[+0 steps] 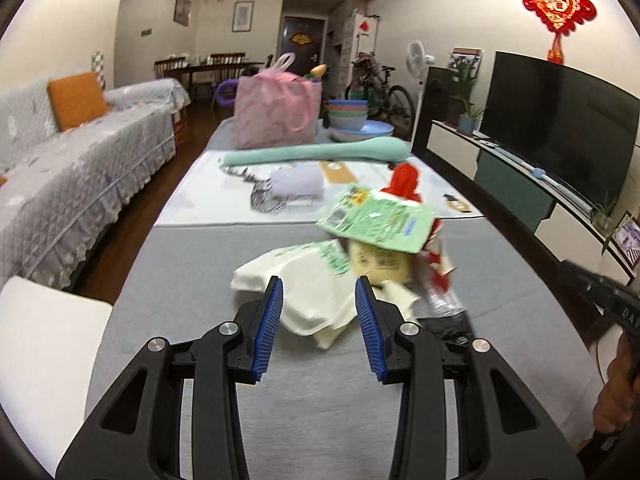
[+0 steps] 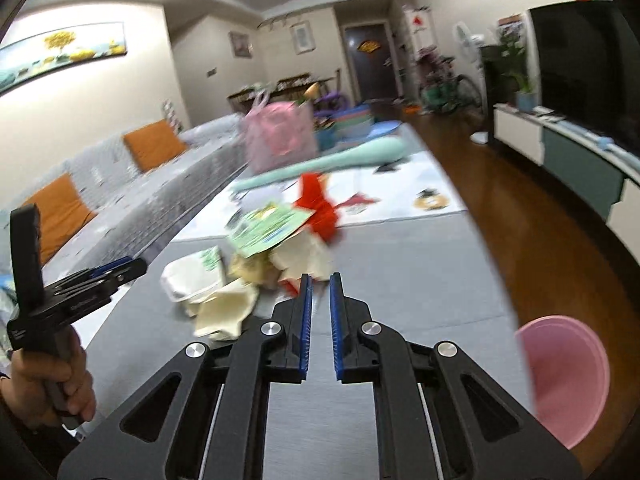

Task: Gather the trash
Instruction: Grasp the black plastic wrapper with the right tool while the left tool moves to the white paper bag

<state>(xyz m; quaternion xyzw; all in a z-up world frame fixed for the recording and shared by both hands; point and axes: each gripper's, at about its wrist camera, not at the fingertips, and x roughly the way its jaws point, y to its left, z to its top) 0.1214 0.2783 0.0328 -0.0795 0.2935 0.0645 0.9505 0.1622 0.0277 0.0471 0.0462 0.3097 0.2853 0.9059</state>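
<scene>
A heap of trash lies on the grey table: a cream plastic bag [image 1: 304, 292], a green printed packet [image 1: 380, 220], a yellowish packet [image 1: 380, 262], red wrappers [image 1: 406, 180] and a clear wrapper [image 1: 444, 300]. My left gripper [image 1: 319, 286] is open, its blue pads either side of the cream bag's near edge, holding nothing. My right gripper [image 2: 320, 280] is narrowly open and empty, its tips just short of the heap [image 2: 296, 256]. The cream bag [image 2: 196, 276] lies to its left. The left gripper [image 2: 116, 272] shows at the left of the right wrist view.
A pink bin [image 2: 568, 376] stands off the table's right edge. Farther along the table lie a pink bag [image 1: 276, 112], a teal roll [image 1: 320, 152], stacked bowls [image 1: 348, 116] and a grey cloth [image 1: 296, 184]. A sofa [image 1: 72, 184] runs on the left, a TV unit [image 1: 520, 176] on the right.
</scene>
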